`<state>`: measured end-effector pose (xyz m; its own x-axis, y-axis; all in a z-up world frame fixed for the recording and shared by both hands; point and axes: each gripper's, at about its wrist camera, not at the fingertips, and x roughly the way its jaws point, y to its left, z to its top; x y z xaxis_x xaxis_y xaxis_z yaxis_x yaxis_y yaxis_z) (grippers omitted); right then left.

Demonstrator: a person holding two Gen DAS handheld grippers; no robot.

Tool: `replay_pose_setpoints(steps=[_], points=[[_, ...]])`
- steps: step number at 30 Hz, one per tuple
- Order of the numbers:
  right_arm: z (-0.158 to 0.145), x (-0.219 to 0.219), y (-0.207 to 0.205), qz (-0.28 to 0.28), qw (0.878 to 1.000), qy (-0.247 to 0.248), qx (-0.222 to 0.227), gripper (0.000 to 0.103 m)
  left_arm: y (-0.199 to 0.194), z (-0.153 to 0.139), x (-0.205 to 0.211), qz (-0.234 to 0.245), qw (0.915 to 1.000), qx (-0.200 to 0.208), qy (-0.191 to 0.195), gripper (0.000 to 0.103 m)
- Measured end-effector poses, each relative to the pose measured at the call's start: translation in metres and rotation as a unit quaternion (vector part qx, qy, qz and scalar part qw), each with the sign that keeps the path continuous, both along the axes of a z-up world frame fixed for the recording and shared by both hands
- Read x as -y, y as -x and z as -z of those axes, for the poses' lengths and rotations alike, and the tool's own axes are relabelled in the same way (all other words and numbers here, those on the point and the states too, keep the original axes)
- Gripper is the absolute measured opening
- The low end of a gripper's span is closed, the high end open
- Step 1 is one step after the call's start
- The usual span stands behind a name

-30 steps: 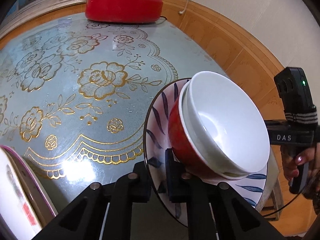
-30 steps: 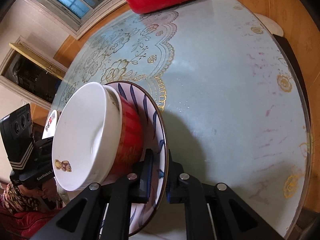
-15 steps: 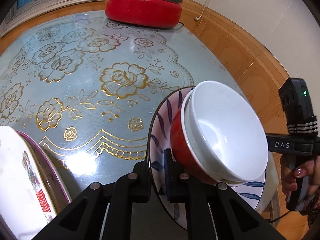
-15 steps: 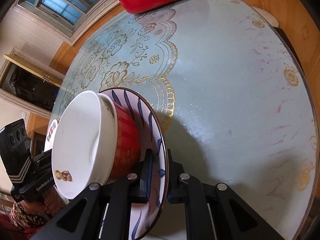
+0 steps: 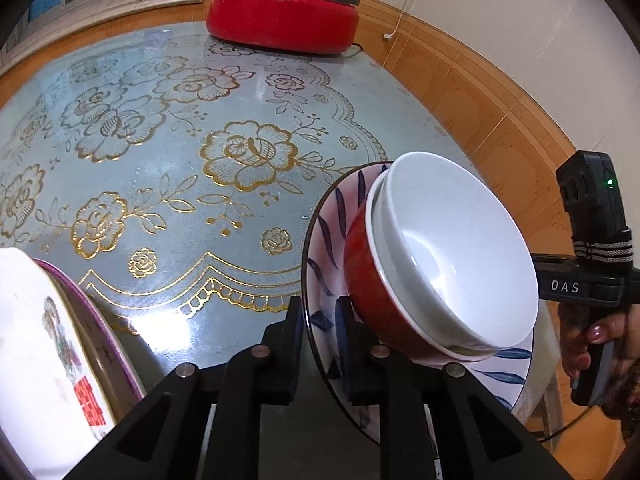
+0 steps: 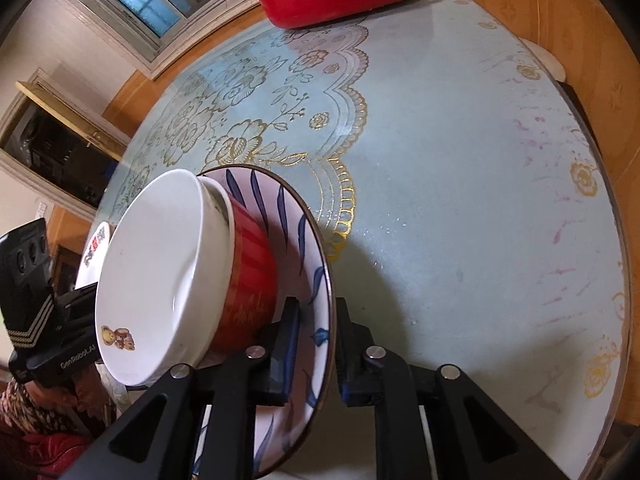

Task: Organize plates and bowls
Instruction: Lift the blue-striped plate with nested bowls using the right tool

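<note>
Near the glass-topped round table's (image 5: 168,80) front edge: white bowl (image 5: 452,248) nested in red bowl (image 5: 360,264) on blue-leaf plate (image 6: 308,240); stacking done, both grippers' (image 5: 318,344) (image 6: 314,344) jaws opening off its rim; white printed dishes (image 5: 44,360) remain.

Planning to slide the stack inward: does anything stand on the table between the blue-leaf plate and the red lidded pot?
Nothing visible does. Between the blue-leaf porcelain plate, carrying a red bowl with a white bowl nested inside, and the red lidded pot lies only floral tablecloth. A printed white plate sits off to the left.
</note>
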<state>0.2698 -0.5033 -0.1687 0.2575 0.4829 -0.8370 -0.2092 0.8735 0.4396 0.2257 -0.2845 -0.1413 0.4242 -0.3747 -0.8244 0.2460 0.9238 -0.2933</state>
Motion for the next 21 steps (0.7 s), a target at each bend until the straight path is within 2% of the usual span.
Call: replay_pose_setpoints(steps=[3,4,8,21], points=[[0.003,0.005,-0.001,0.007,1.0,-0.021,-0.01,0.014,0.001,0.002,0.005,0.006,1.0,0.0,-0.001,0.012],[0.003,0.005,-0.001,0.007,1.0,-0.023,-0.012,0.01,0.001,0.003,0.006,0.008,1.0,0.002,-0.005,0.012],[0.0,-0.004,-0.004,0.001,1.0,-0.007,-0.022,0.01,-0.003,0.004,0.002,-0.002,0.9998,-0.014,0.016,0.01],[0.0,-0.014,-0.008,0.041,0.998,-0.022,-0.048,0.01,0.001,-0.011,-0.005,-0.031,0.9995,-0.005,-0.004,0.009]])
